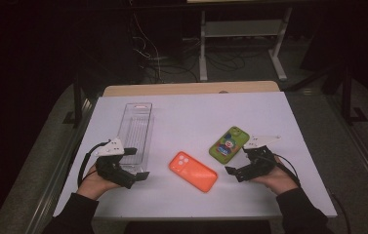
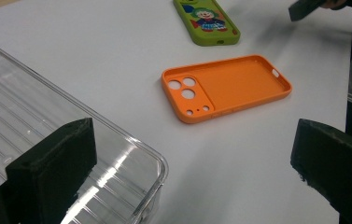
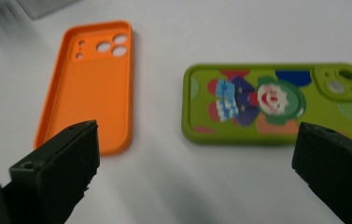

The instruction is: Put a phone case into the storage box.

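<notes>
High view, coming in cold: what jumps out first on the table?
The orange phone case at the table's middle front, lying hollow side up, catches the eye first. Just right of it lies the green phone case with a clown picture. A clear plastic tray lies at the left, with the open left gripper at its near end and the open right gripper beside the green case.

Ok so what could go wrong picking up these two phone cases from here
1. The orange case lies hollow side up, thin and flat on the table; open jaws may skid over it rather than catch its rim.
2. The left gripper sits right by the clear tray, so a swing toward the case could knock it.
3. The green case lies close to the right gripper, easily nudged.
</notes>
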Available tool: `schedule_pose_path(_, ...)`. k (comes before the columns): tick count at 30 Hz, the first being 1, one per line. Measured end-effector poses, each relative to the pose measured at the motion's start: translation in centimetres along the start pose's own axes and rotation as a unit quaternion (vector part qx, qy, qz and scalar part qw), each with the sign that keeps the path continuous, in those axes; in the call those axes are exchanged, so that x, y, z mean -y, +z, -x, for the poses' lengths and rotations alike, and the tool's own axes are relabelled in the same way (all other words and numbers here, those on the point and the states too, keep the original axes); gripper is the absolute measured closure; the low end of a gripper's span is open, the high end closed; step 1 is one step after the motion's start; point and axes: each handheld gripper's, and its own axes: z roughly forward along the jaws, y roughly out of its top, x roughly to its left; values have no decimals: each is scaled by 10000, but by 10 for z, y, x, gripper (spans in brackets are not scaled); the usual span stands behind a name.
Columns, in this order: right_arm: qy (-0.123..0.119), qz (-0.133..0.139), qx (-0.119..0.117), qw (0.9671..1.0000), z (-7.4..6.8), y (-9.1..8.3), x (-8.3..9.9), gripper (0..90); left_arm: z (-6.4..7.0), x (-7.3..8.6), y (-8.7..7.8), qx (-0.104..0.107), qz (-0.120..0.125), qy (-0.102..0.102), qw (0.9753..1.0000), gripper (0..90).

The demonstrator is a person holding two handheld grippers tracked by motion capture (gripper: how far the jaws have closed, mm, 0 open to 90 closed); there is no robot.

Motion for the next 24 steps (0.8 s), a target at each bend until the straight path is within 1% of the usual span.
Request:
schedule_pose_path(2, -44, -9, -3, 10000, -1, -1, 3, 0, 0, 0, 0, 3, 6, -6, 10000, 0)
schedule_pose_path(3, -20, -47, -14, 10000, -2, -3, 10, 0, 0, 0, 0, 5, 6, -12, 10000, 0)
schedule_pose_path(4, -53, -57, -11, 10000, -2, -4, 12, 0, 0, 0, 0, -3, 5, -7, 10000, 0)
schedule_pose_path(5, -70, -59, 3, 10000, -2, -5, 15, 0, 0, 0, 0, 31, 0, -53, 10000, 0)
schedule_pose_path(6, -26, -82, -8, 10000, -3, -7, 16, 0, 0, 0, 0, 31, 0, -53, 10000, 0)
schedule_pose_path(10, -31, -53, -4, 10000, -1, -11, 19, 0, 0, 0, 0, 43, 39, -82, 9999, 0)
schedule_pose_path(13, -11, -39, 8, 10000, -2, -12, 18, 0, 0, 0, 0, 50, 47, -99, 9999, 0)
schedule_pose_path(15, -66, -83, 17, 9999, -3, -14, 15, 0, -1, 0, -1, 45, 46, -122, 9999, 0)
schedule_pose_path(16, -60, -76, 6, 10000, -3, -14, 13, 0, -2, 0, -1, 50, 59, -147, 9999, 0)
schedule_pose_path(19, -91, -32, -31, 9999, -4, -17, 8, 0, -2, 1, -1, 49, 49, -147, 9999, 0)
schedule_pose_path(21, -67, -21, -81, 9999, -6, -18, 4, 0, -2, 0, -1, 40, 36, -139, 9999, 0)
schedule_pose_path(24, -72, -36, -123, 9999, -8, -18, 0, 0, -1, 1, -1, 37, 24, -146, 9999, 0)
